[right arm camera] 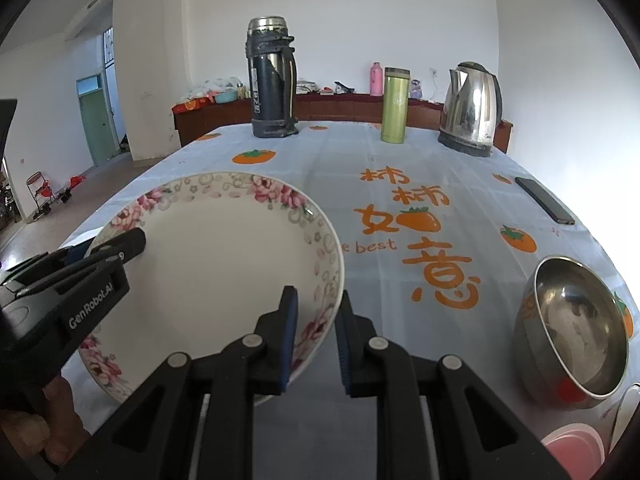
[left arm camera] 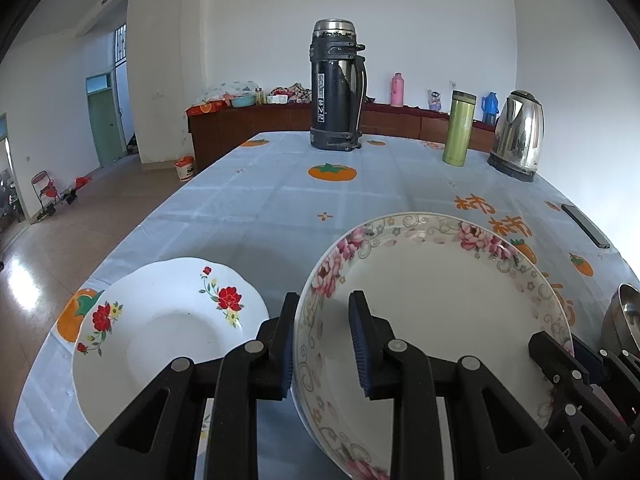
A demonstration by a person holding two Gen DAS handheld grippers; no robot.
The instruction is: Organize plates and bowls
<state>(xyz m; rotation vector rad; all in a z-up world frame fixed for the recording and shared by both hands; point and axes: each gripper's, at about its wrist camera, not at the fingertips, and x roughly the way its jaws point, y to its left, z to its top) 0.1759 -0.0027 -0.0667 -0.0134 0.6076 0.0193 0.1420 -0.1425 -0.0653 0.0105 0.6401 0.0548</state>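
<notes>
Leftmost on the blue persimmon-print tablecloth (left arm camera: 248, 200) lies a white scalloped plate with red flowers (left arm camera: 168, 320), flat on the cloth near the table's left edge. Just to its right, the left gripper (left arm camera: 324, 344) straddles the near-left rim of the pink-flowered deep plate (left arm camera: 432, 300): one blue-padded finger sits outside the rim, the other inside the bowl of the plate. Its jaws stand partly open around that rim; whether the pads actually press the porcelain cannot be told. The plate looks tilted, its left edge raised.

From the right wrist view, the same plate (right arm camera: 216, 264) fills the left half, and the right gripper (right arm camera: 316, 340) brackets its near-right rim in the same manner, one finger inside, one outside, jaws part-open with a gap showing beside the rim. Further right, a steel bowl (right arm camera: 572, 328) stands apart from the plate, tipped toward the camera, and a pink container (right arm camera: 572, 452) shows at the bottom right corner.

At the far end stand a dark thermos (right arm camera: 272, 80), a green flask (right arm camera: 395, 105) and a steel kettle (right arm camera: 472, 108); a phone (right arm camera: 544, 200) lies at the right edge
</notes>
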